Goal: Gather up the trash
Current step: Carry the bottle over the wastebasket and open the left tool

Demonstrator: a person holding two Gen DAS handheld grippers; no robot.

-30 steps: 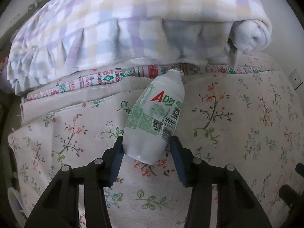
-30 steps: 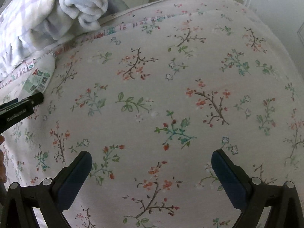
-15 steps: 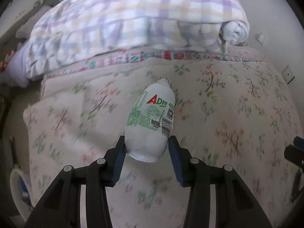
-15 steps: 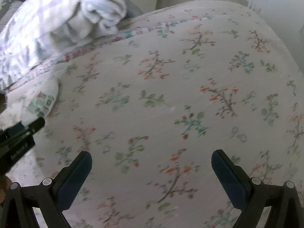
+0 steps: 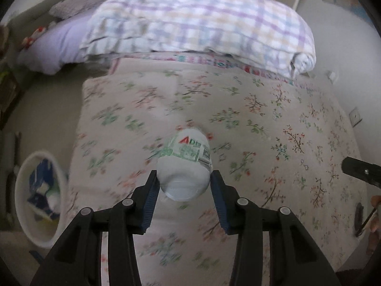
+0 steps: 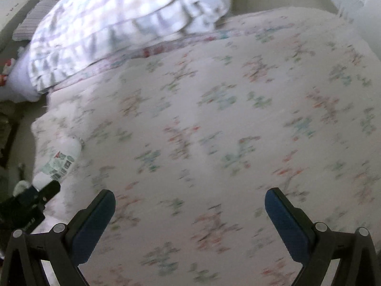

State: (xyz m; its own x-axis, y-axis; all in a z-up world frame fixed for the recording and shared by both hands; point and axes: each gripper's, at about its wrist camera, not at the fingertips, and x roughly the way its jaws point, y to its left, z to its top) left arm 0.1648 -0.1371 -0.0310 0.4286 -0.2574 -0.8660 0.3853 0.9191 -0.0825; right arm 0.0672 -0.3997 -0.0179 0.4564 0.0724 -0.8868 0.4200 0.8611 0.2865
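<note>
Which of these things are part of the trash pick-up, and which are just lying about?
Part of the job:
- white plastic bottle, clamped at its base in the left tongs
- white waste bin on the floor, already holding rubbish
- right tongs, open, holding nothing

Just lying about:
- checked blanket
- floral bedspread
- lilac pillow

The left gripper (image 5: 183, 187) is a matte black frame of angular, flat-sided linkage arms, each joint pinned by a round silver screw head. Its two fingers end in flat rectangular pads (image 5: 149, 202) of dark blue with a finely ribbed face. The right gripper (image 6: 190, 209) is built alike: black bars forming open triangles, silver screws at the pivots, and long dark blue pads (image 6: 91, 224) on the inner faces. A black side block of the left tool carries small white lettering, too blurred to read.
</note>
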